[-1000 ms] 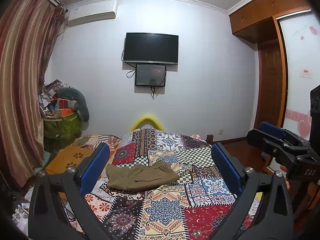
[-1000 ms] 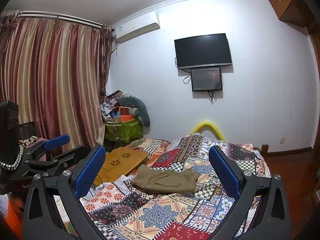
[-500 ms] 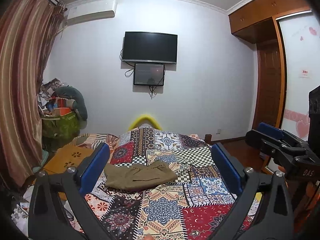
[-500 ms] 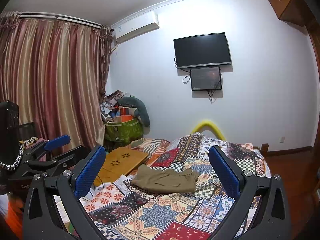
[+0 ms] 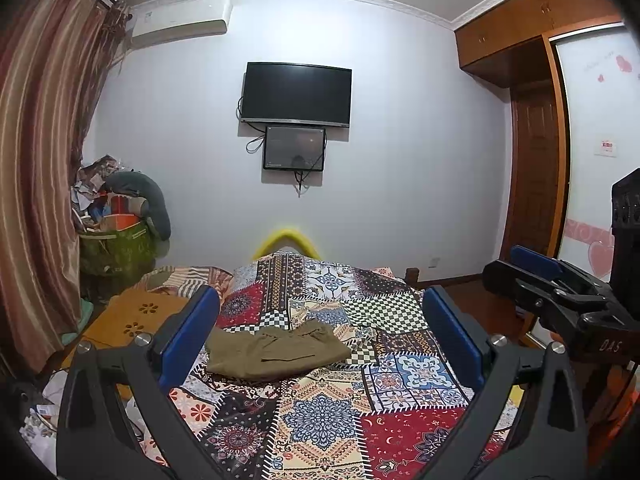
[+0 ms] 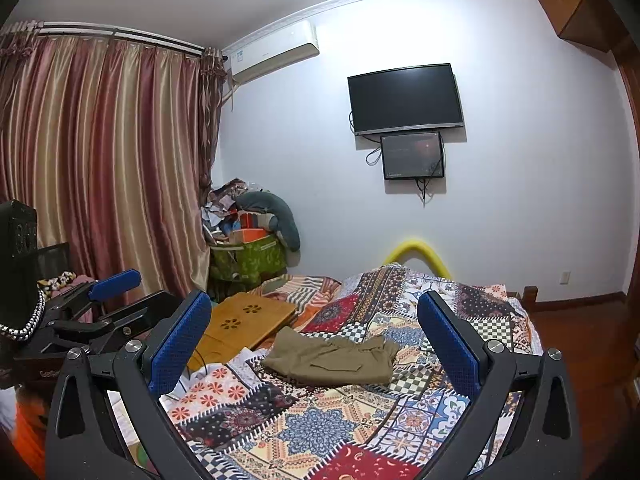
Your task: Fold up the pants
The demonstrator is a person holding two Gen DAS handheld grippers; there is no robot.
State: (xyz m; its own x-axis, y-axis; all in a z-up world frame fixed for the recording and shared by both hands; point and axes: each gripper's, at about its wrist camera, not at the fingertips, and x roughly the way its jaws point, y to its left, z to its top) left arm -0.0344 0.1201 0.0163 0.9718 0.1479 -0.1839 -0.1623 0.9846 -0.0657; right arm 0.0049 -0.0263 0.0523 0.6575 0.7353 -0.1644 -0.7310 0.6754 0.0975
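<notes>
A green bin [image 6: 250,258] left of centre overflows with clutter. Olive pants [image 5: 276,350] lie bunched mid-frame on the patchwork bed [image 5: 320,420]. Left tongs [image 5: 320,334] and right tongs [image 6: 314,338] hover level above the bed, both spread wide, gripping nothing.

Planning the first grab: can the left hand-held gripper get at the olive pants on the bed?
Probably yes. The left hand-held gripper is open and apart from the pants, which lie uncovered on the patchwork bedspread with nothing between.
</notes>
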